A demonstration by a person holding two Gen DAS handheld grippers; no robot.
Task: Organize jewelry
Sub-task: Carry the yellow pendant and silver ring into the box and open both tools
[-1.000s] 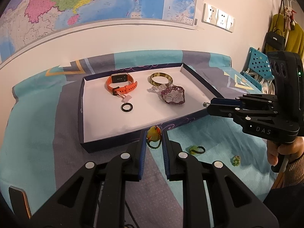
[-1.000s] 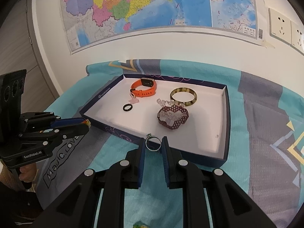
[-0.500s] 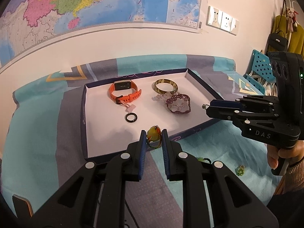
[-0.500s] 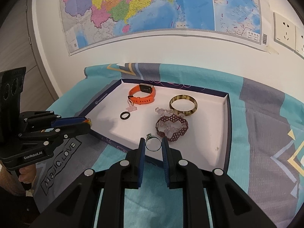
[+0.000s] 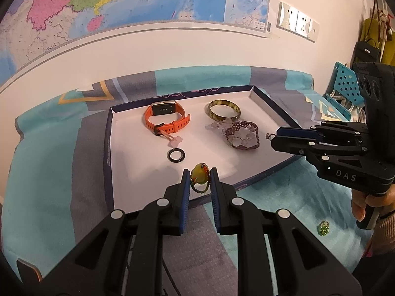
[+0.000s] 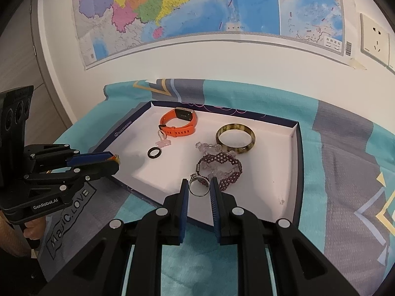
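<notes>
Yellow is about all that shows of the charm [image 5: 199, 174] pinched between the left gripper [image 5: 200, 176]'s blue pads; its dark beaded loop droops below, and the rest is hidden by the jaws. The right gripper [image 6: 199, 187] is clamped on a thin silver ring [image 6: 198, 189], whose small setting is hard to make out. Both pieces hang just over the near edge of the shallow box [image 6: 297, 162].

Seen from the left, the right gripper [image 5: 274, 139] reaches in over the box's right edge, and only a speck of the ring shows at its tip. A hand [image 5: 365, 203] grips its handle, cut off at the frame's edge.

Inside the box, an orange watch [image 5: 166, 120] lies towards the far left corner with a pale pink charm [image 5: 174, 141] touching its strap. A black ring [image 5: 176, 154] sits nearer the middle. An olive bangle [image 5: 223, 109] lies towards the far right, and just in front of it a dark red beaded bracelet [image 6: 222, 166] tangles with clear crystal beads [image 6: 206, 146]. Where one ends and the other begins I cannot tell.

A small green ring [image 5: 323, 228] lies on the teal and grey cloth [image 5: 44, 172] outside the box, near the right hand. A map [image 6: 197, 7] and wall sockets [image 5: 297, 22] are on the white wall behind.
</notes>
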